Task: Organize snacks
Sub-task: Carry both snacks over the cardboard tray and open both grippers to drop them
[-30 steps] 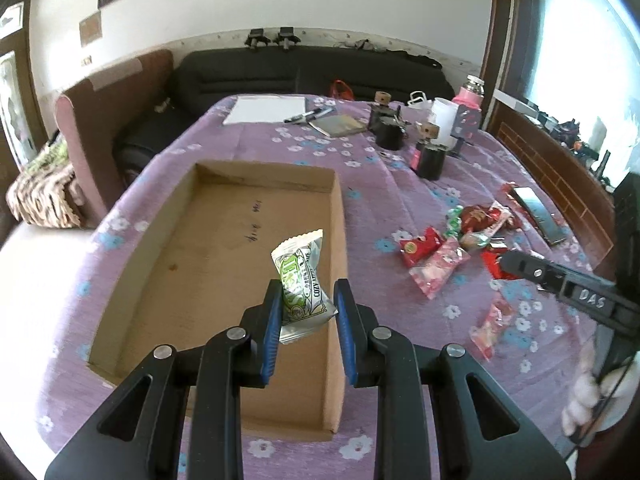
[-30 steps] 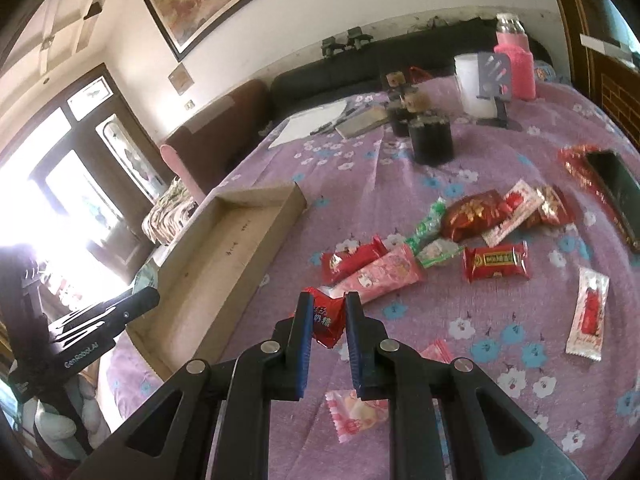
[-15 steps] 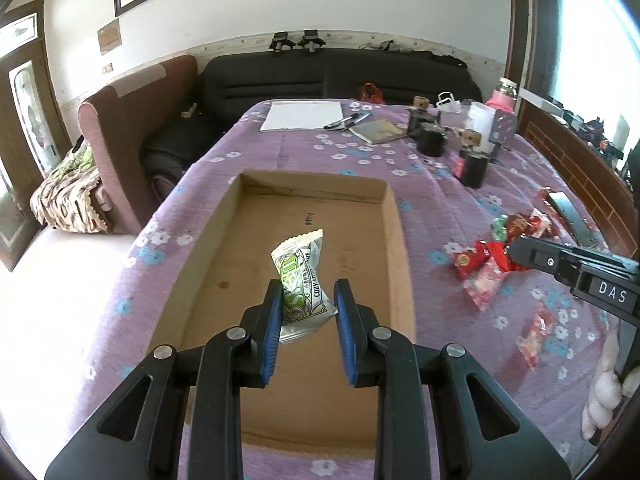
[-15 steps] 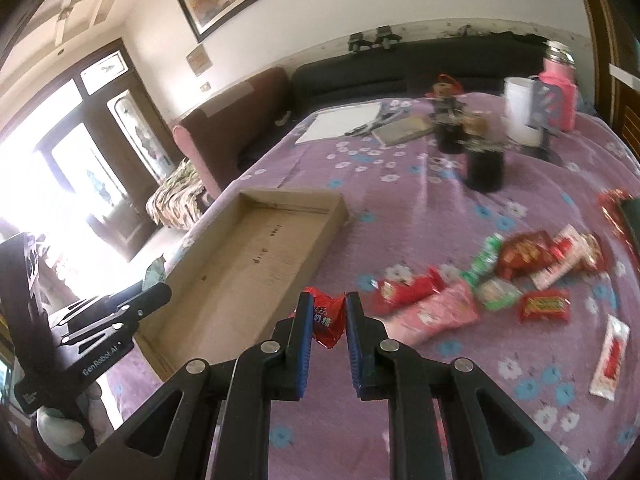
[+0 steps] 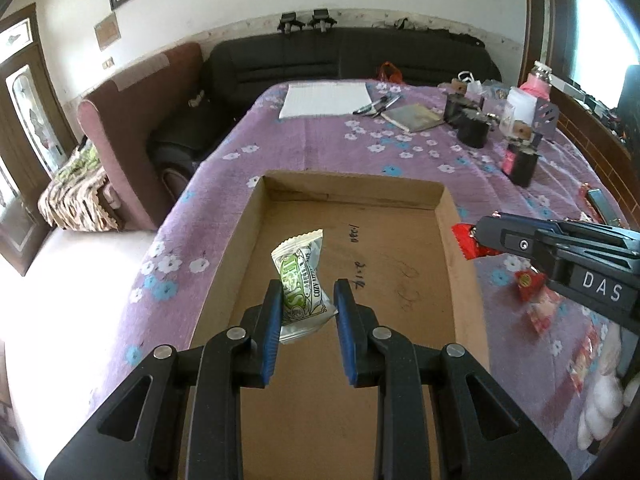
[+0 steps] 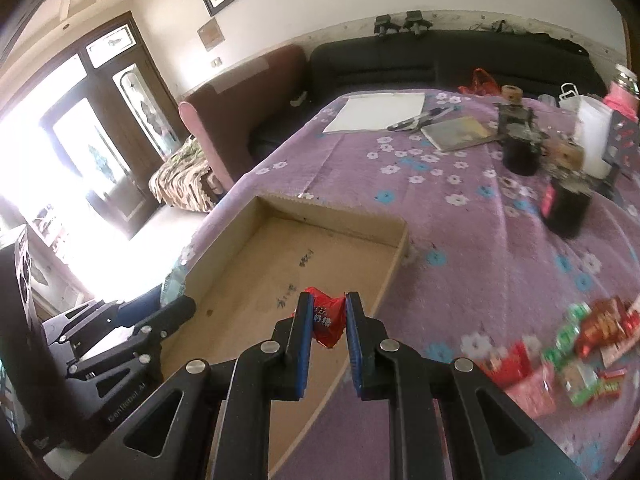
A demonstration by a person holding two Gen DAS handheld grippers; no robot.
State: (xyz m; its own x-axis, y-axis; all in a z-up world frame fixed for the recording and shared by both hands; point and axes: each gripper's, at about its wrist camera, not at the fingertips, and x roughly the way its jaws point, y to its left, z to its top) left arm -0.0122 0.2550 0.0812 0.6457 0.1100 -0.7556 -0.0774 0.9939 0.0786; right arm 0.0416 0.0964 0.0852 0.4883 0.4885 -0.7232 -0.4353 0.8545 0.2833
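The cardboard tray [image 5: 464, 248] lies on the purple flowered tabletop [image 5: 320, 148], and both grippers hang over it. The left gripper [image 5: 307, 304] has its jaws nearly closed on a green-and-white snack packet [image 5: 298, 276], pinched at its lower end above the tray's middle. The right gripper [image 6: 329, 318], over the tray's right wall, has its jaws fully closed on a small red wrapped sweet [image 6: 326, 316]. Both packets look light and crinkly, probably slippery film that folds under pressure, so a pinch across the filled body likely holds better than one on a sealed edge. More loose snacks [image 6: 572, 356] lie on the cloth to the right of the tray.
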